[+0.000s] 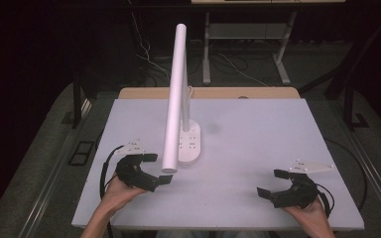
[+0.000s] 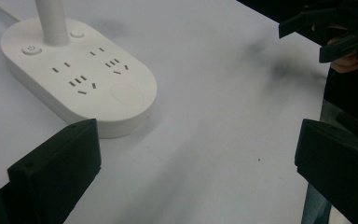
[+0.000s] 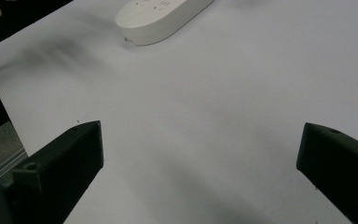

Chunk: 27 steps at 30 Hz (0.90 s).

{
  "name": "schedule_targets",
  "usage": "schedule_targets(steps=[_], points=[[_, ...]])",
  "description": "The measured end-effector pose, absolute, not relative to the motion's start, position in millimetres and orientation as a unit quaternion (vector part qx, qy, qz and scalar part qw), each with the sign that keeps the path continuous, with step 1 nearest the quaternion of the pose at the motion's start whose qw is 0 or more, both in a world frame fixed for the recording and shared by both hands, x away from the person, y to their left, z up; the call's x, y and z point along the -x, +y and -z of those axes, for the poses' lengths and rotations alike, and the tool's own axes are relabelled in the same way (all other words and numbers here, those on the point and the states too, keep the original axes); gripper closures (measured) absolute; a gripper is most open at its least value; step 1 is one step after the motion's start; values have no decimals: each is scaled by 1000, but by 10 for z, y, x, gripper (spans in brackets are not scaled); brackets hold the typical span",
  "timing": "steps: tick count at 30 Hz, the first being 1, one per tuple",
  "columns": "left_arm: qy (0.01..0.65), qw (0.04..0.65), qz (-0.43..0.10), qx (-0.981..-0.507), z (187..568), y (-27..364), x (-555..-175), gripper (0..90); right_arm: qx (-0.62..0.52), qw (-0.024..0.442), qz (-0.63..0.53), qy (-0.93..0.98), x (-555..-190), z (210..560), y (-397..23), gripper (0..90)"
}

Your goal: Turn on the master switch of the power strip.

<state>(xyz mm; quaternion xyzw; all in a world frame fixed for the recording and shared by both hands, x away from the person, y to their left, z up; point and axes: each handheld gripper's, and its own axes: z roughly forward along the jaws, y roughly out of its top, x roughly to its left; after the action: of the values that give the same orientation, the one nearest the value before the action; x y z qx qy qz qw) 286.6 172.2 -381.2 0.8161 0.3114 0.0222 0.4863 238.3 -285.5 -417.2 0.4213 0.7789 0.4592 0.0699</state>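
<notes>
So the thing in play was a white desk lamp [image 1: 178,94], the kind whose oval base [image 2: 77,77] doubles as a power strip. It sat on the white table [image 1: 258,148], a bit left of center and toward the middle depth-wise. A thin post rose from the back of the base, and the long tube-shaped lamp head [image 1: 173,99] slanted down toward the person's side, its lower end hanging just past the front of the base.

In the left gripper view the base showed several groups of socket slots on top, a round power button [image 2: 30,49] near the post, and a soft rounded-rectangle pad [image 2: 127,94] at the near end. The post [image 2: 51,21] came up right beside that button.

The left gripper [image 1: 158,168] was just beside the base and the lower tip of the lamp head, held in the person's left hand [image 1: 121,191]. Its 2 jaws were spread wide with nothing between them, and in its own view the base sat just ahead of the left jaw, not touching it.

The right gripper [image 1: 273,182] was well apart from the lamp, over near the front right of the table, in the right hand [image 1: 310,210]. Jaws spread wide too, holding nothing, just bare tabletop between them in its own view, with the base end [image 3: 161,18] farther off.

Behind the white table was a wooden edge [image 1: 208,92], then cables [image 1: 151,62] on the floor.
</notes>
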Motion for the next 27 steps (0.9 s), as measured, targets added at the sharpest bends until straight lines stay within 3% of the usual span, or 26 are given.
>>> schedule_targets(steps=[27], points=[[320, 464, -25, -826, 3709, 1703, -3292, 0, -420, 75, -455, 781, -2380, 4183, -2885, 0]])
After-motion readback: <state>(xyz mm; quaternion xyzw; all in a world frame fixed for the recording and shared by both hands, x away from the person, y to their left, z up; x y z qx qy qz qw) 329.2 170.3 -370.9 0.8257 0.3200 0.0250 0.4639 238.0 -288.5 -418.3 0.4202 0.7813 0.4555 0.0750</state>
